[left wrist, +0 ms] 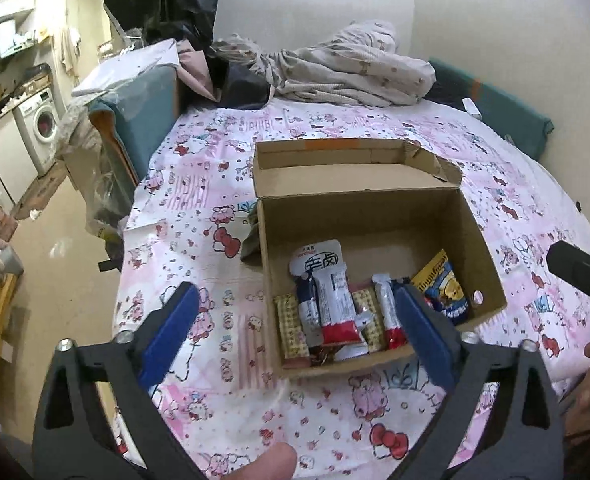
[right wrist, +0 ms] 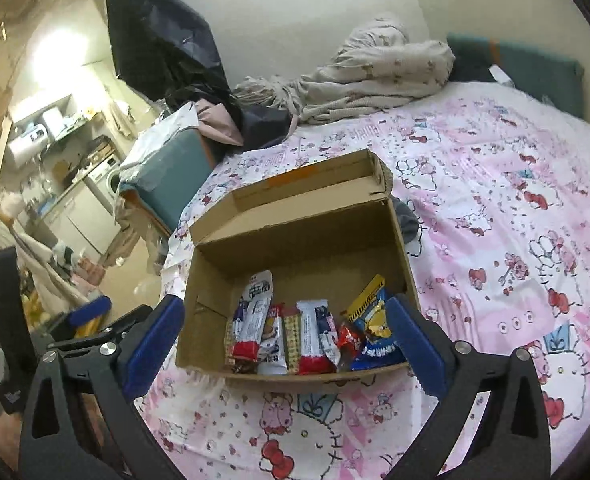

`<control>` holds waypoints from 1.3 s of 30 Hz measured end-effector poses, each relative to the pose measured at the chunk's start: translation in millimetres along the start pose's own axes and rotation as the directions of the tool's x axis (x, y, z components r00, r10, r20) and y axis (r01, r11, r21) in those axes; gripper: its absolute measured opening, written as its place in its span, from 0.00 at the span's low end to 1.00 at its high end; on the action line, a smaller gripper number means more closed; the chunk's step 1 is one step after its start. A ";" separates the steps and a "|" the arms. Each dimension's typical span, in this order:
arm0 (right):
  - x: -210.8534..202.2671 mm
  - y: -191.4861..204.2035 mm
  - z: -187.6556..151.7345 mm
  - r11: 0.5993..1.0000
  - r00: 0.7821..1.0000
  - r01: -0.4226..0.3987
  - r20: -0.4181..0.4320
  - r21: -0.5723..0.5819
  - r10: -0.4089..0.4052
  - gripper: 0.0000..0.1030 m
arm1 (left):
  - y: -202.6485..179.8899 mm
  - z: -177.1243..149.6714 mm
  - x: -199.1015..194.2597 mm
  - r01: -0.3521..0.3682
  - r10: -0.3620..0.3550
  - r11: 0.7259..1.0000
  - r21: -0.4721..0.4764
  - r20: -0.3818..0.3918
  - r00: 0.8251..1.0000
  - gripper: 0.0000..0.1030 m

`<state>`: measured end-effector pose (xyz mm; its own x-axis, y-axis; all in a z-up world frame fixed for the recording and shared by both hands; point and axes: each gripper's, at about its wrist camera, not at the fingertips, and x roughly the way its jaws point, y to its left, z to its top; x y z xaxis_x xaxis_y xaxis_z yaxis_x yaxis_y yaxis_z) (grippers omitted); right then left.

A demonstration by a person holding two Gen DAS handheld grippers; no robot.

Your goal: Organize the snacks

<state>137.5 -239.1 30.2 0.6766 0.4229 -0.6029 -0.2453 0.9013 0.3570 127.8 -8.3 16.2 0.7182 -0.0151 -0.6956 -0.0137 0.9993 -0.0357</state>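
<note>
A: Left claw [left wrist: 295,332]?
B: Jaws stood wide, nothing between them. It hovered above the bed [left wrist: 199,208], at 6 o'clock from the cardboard box [left wrist: 379,216]. Its right blue pad overlapped the box's near right corner in view; contact could not be told.

A: Box?
B: Open, lid flap folded back toward 12 o'clock, resting on the pink cartoon-print sheet [left wrist: 335,412].

A: Contents, left to right?
B: In the left wrist view: a tan wafer pack [left wrist: 291,330] at 9 o'clock against the left wall, a white-and-red bar [left wrist: 335,308] overlapping a white pouch with black characters [left wrist: 319,258], a second white-and-red bar [left wrist: 387,314], then a blue-and-yellow packet [left wrist: 443,284] at 3 o'clock. All crowded along the near wall; the far half showed bare cardboard.

A: Right claw [right wrist: 287,340]?
B: Also spread wide, gripping nothing, above the sheet at 6 o'clock of the box [right wrist: 303,240].

A: Surroundings?
B: Crumpled bedding [left wrist: 351,68] at 12 o'clock. Washing machine [left wrist: 43,126] far at 9 o'clock.
</note>
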 end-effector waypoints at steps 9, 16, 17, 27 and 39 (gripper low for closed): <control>-31.7 9.0 -27.3 0.997 0.995 0.076 0.068 -0.030 -0.074 1.00 | 6.9 -16.8 -29.4 0.019 -0.018 0.999 -0.043 0.024 1.000 0.99; -37.1 11.3 -39.7 0.990 0.987 0.140 0.076 -0.019 -0.138 1.00 | 6.6 -35.2 -36.1 0.013 -0.013 0.999 -0.052 0.002 1.000 1.00; -36.2 11.9 -40.8 0.988 0.986 0.151 0.075 -0.022 -0.149 1.00 | 6.3 -37.5 -35.8 0.010 -0.010 0.998 -0.054 -0.002 1.000 1.00; -17.4 20.6 -50.1 0.982 0.983 0.181 0.035 -0.062 -0.179 1.00 | 4.2 -42.0 -33.6 0.004 -0.004 0.999 -0.050 -0.004 1.000 1.00; -12.3 17.7 -51.5 0.976 0.978 0.209 0.019 -0.067 -0.209 1.00 | 0.7 -43.3 -32.7 0.009 -0.010 0.999 -0.046 -0.012 1.000 1.00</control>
<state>89.1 -223.5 7.2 0.7258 0.2237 -0.6505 -0.1443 0.9741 0.1740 74.2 -8.6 7.8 0.7102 -0.0254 -0.7035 -0.0389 0.9964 -0.0752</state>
